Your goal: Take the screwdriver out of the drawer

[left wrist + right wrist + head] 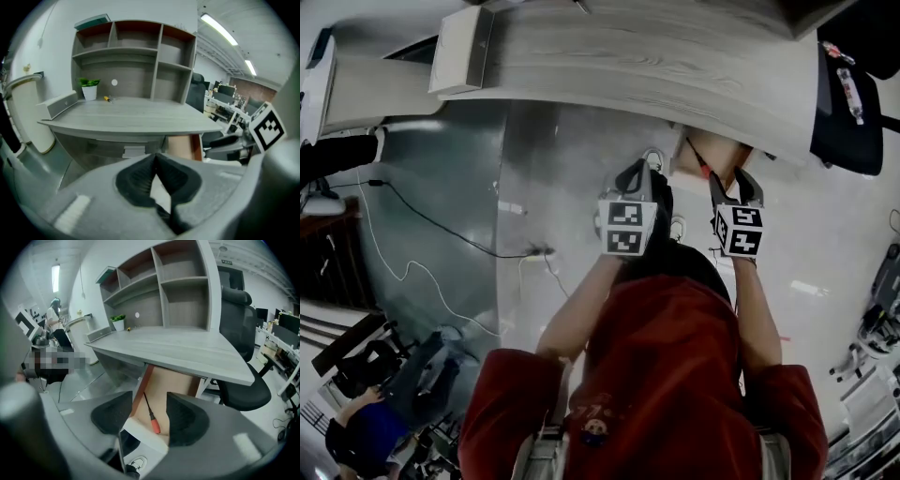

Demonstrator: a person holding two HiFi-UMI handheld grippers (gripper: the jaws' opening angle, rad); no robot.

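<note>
The screwdriver (pixel 152 420), with a thin black shaft and a red handle, lies inside the open wooden drawer (pixel 171 380) under the grey desk (pixel 187 352). My right gripper (pixel 149 414) is open just in front of the drawer, its pads on either side of the screwdriver's handle without touching it. In the head view the screwdriver (pixel 701 165) shows in the drawer (pixel 717 155) ahead of the right gripper (pixel 731 184). My left gripper (pixel 645 174) hangs left of the drawer, shut and empty; its pads meet at the tips (pixel 155 158), with the drawer (pixel 183 146) off to the right.
A shelf unit (pixel 136 56), a small potted plant (pixel 89 88) and a small tool stand on the desk. A black office chair (pixel 241 362) is right of the drawer. A white bin (pixel 26 115) is at the desk's left, and a cable (pixel 422 225) runs over the floor.
</note>
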